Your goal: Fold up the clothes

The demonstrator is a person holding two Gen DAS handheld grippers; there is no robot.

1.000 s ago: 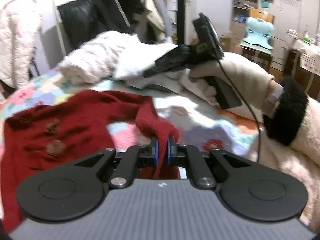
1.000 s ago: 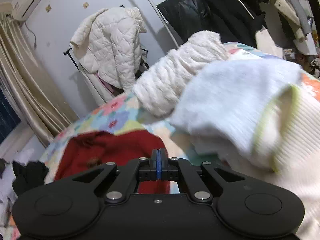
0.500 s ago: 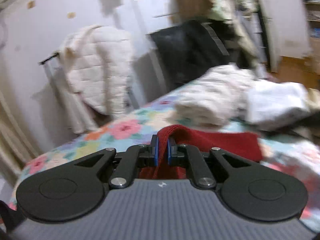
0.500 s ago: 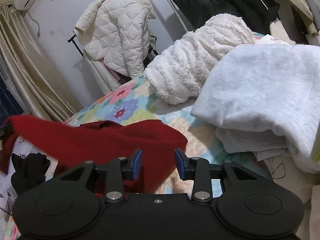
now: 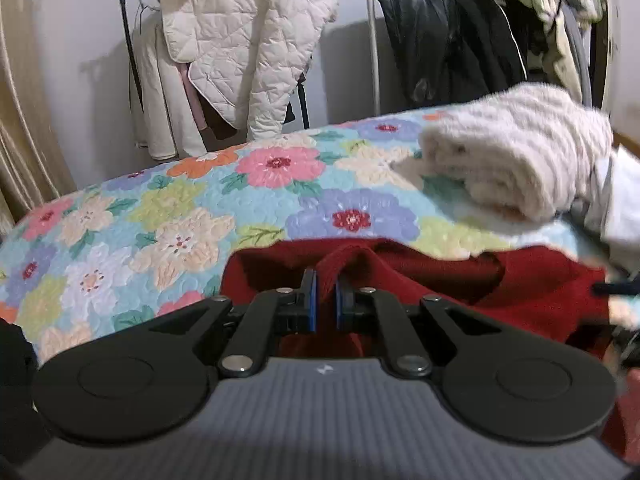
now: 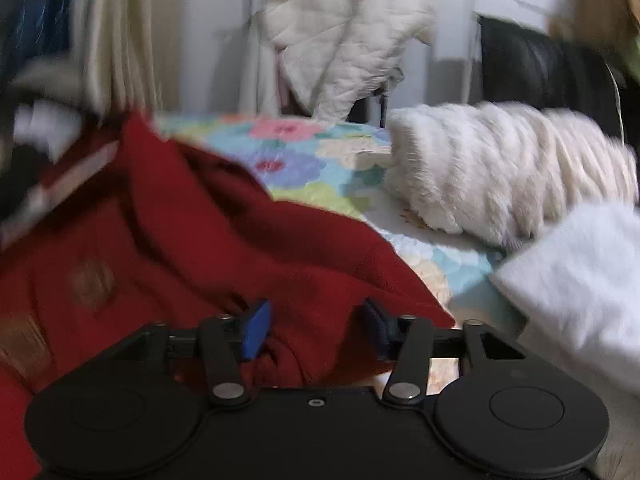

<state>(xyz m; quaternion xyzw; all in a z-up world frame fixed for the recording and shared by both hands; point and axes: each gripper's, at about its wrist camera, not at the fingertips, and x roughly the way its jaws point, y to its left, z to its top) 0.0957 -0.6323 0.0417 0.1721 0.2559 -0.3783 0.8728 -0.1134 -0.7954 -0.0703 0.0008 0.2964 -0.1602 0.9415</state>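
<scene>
Left fingers (image 5: 325,300) pinching red cardigan (image 5: 520,280), right fingers (image 6: 316,330) spread over it

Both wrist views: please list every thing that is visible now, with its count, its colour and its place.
Red cardigan: one, dark red, crumpled on the bed at the near side.
Floral quilt: one, pastel flowers on light blue, covering the bed.
Fluffy garment: one, cream, rolled on the quilt at the right.
White cloth: one, white, on the bed right of the fluffy garment.
Quilted jacket: one, off-white, hanging on a rack behind the bed.
Black coat: one, black, hanging at the right of the jacket.
Curtain: one, beige, at the far left.
Left tool: one, black with blue pads, shut on a fold of the cardigan.
Right tool: one, black with blue pads, open over the cardigan.
</scene>
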